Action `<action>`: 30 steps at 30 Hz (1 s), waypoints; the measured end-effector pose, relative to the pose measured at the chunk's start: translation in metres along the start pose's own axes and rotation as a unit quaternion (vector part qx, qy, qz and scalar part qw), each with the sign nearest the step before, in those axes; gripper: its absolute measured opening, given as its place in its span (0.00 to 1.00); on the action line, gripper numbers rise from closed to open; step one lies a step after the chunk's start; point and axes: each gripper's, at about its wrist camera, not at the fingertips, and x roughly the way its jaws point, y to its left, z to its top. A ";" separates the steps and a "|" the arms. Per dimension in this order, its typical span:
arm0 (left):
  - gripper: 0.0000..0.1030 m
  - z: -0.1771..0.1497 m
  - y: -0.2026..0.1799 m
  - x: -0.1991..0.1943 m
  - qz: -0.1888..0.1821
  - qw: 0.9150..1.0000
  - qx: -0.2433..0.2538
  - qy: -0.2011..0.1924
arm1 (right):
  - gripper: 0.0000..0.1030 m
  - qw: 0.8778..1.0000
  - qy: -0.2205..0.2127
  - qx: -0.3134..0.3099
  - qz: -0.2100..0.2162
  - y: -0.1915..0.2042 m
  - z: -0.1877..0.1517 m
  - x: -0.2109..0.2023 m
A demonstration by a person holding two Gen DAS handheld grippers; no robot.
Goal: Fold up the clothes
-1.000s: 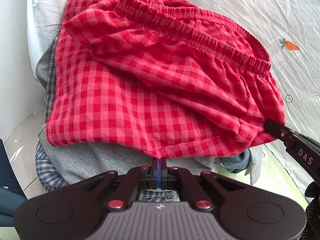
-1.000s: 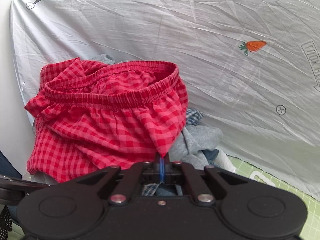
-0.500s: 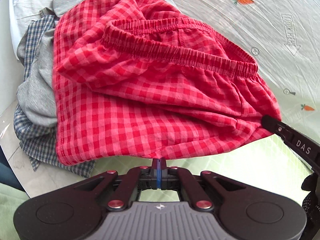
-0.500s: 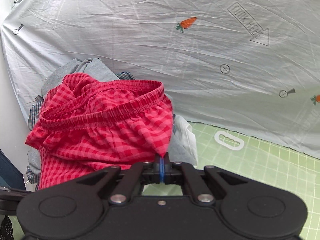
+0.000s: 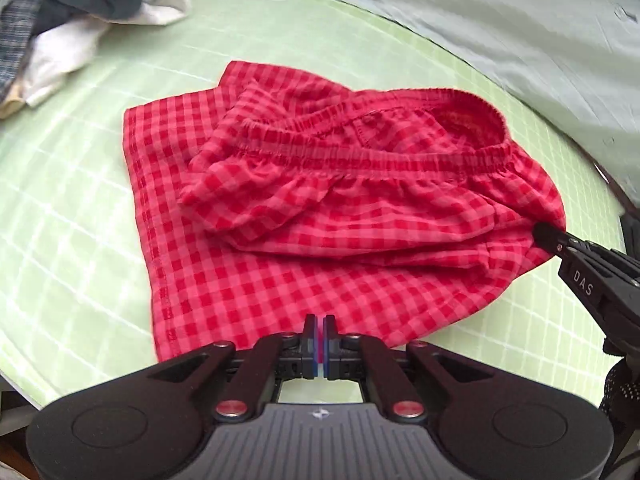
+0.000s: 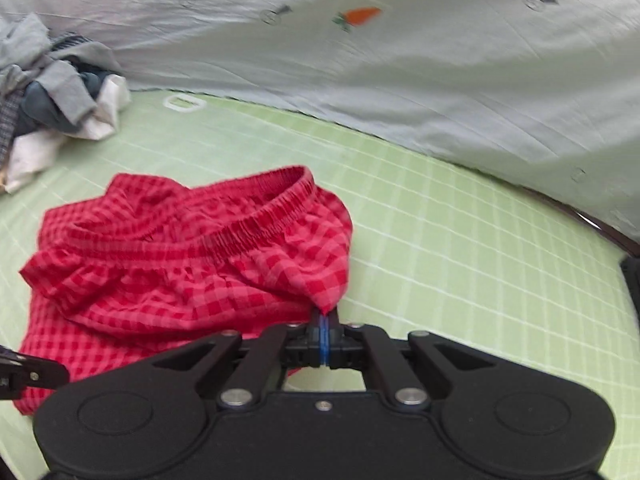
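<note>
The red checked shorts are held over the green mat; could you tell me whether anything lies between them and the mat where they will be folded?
Nothing visible does. The red checked shorts already rest partly on the green mat, pinched by the left claw and right claw. The clothes pile sits apart at the mat's far corner.

We see a pale green gridded mat (image 6: 460, 248) covering the work surface, lit by soft, even light. Behind it lies a wrinkled grey sheet (image 6: 400, 80) printed with small carrots (image 6: 358, 16) and round symbols.
</note>
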 end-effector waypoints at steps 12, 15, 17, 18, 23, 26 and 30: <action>0.23 -0.012 -0.018 -0.015 0.028 0.999 0.025 -0.015 | 0.34 0.991 0.009 0.118 -0.063 -0.103 -0.077 -0.030; 0.24 -0.004 -0.016 -0.019 0.036 0.999 0.021 -0.023 | 0.43 0.989 -0.008 0.137 -0.058 -0.104 -0.080 -0.029; 0.25 0.000 -0.008 -0.025 0.040 0.999 0.020 -0.026 | 0.50 0.986 -0.017 0.157 -0.057 -0.107 -0.073 -0.027; 0.26 0.003 0.001 -0.030 0.041 0.999 0.019 -0.027 | 0.57 0.984 -0.022 0.167 -0.056 -0.108 -0.069 -0.027; 0.32 0.033 0.013 -0.022 0.031 0.999 0.010 -0.023 | 0.67 0.979 -0.024 0.192 -0.069 -0.117 -0.043 -0.010; 0.40 0.053 0.009 -0.012 0.026 0.999 0.009 -0.021 | 0.76 0.980 -0.010 0.183 -0.075 -0.120 -0.031 0.009; 0.59 0.078 -0.007 0.008 0.008 1.000 0.016 -0.014 | 0.78 0.985 0.017 0.148 -0.082 -0.122 -0.018 0.036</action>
